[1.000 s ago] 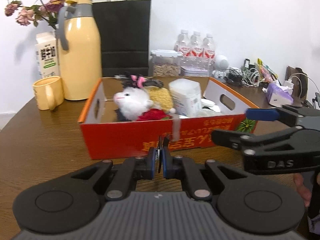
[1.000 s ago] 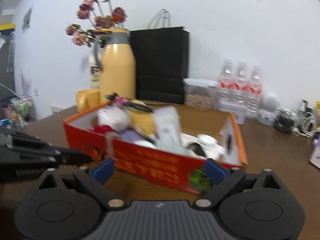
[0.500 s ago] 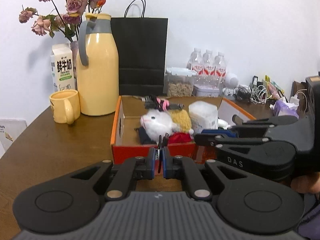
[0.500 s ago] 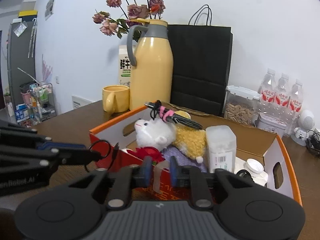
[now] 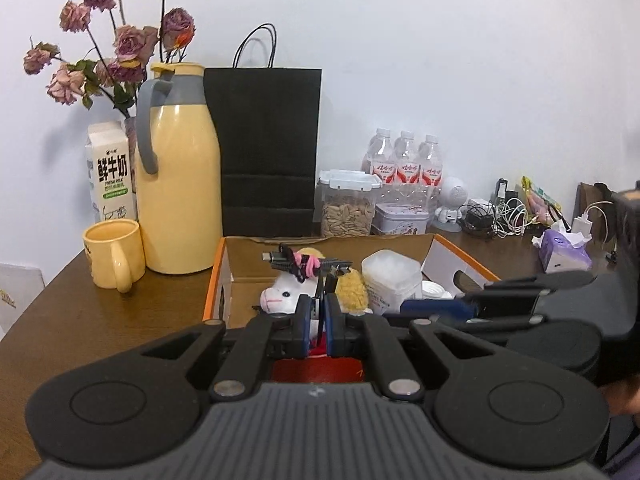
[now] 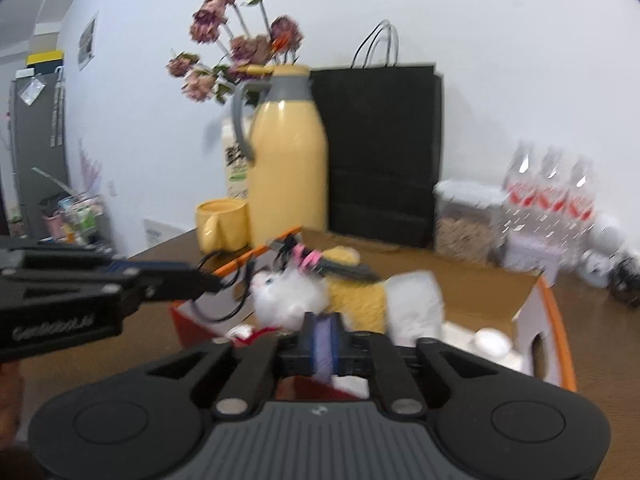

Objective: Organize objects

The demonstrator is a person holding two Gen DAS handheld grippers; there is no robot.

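Nearby, fluffy white plush toy (image 5: 280, 298)

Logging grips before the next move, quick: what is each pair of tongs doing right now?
Left tongs: closed on a thin black cable.
Right tongs: jaws just closed, then eased slightly; a pale strip is pinched between them.

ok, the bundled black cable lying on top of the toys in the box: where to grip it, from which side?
Take the cable bundle at its pink tie, coming from above. It lies roughly level across the white plush and yellow plush, the highest thing in the orange box, so the top is clear. The tie is its tightest point; the loose ends would likely slip.
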